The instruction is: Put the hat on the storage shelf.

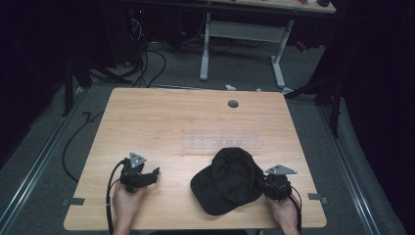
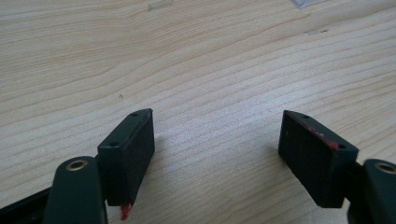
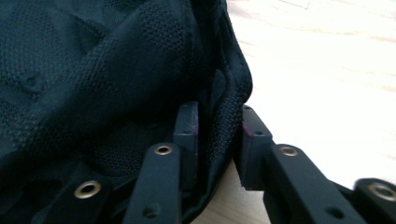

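One black cap (image 1: 230,180) near the tabletop (image 1: 161,112) front edge. Right gripper (image 3: 218,135) pinching cap's rim fabric, left gripper (image 2: 217,140) spread, idle left of cap. Next up, probably lifting.

Black cap (image 1: 229,180) lay on the wooden table's near right part, close to the front edge. Soft, dark crown (image 1: 237,164) bulged upward toward the table's middle; flat brim (image 1: 208,196) pointed toward the near edge and slightly left. Fabric was a fine mesh weave (image 3: 116,60), creased and slumped rather than taut. Its right-hand rim (image 3: 219,126), a folded seam edge, stood raised off the wood, with one gripper jaw inside it and one outside.
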Demonstrator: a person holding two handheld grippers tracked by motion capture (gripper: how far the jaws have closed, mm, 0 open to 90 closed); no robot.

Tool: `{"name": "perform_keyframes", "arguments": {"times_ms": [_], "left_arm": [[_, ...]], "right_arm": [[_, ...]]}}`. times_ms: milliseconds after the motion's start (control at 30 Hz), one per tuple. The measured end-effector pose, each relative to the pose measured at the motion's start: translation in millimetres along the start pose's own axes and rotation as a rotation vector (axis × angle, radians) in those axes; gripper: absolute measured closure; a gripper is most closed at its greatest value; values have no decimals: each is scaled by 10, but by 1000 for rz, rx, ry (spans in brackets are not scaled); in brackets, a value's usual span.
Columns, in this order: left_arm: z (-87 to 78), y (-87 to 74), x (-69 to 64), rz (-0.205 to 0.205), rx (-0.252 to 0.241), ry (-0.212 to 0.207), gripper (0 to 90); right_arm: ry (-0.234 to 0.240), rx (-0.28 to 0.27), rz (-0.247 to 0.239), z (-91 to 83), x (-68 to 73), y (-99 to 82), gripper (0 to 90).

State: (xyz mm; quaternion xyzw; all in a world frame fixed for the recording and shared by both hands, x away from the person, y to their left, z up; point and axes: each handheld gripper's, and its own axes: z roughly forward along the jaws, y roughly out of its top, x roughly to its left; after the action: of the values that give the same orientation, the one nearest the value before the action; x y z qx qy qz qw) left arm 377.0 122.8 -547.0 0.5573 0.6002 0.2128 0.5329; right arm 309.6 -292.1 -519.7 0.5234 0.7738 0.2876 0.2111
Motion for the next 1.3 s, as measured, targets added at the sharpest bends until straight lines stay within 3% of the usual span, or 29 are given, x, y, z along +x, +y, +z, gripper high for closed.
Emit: {"name": "perform_keyframes", "arguments": {"times_ms": [67, 300, 467, 767, 1067, 1300], "left_arm": [[0, 0, 0, 1, 0, 0, 274], [1, -2, -2, 4, 1, 1, 273], [4, 0, -4, -1, -1, 1, 273], [8, 0, -8, -3, -2, 3, 270], [27, -6, -24, 8, 18, -6, 211], [33, -16, -36, 12, 24, -15, 170]], "right_arm": [[7, -7, -27, 8, -6, 2, 767], [20, -12, -13, 17, -29, 8, 828], [30, -24, -9, 18, -62, 8, 835], [59, -105, -11, -117, -142, 90, 836], [79, -147, -39, -215, -192, 206, 837], [122, -168, -31, -267, -229, 286, 836]]}}
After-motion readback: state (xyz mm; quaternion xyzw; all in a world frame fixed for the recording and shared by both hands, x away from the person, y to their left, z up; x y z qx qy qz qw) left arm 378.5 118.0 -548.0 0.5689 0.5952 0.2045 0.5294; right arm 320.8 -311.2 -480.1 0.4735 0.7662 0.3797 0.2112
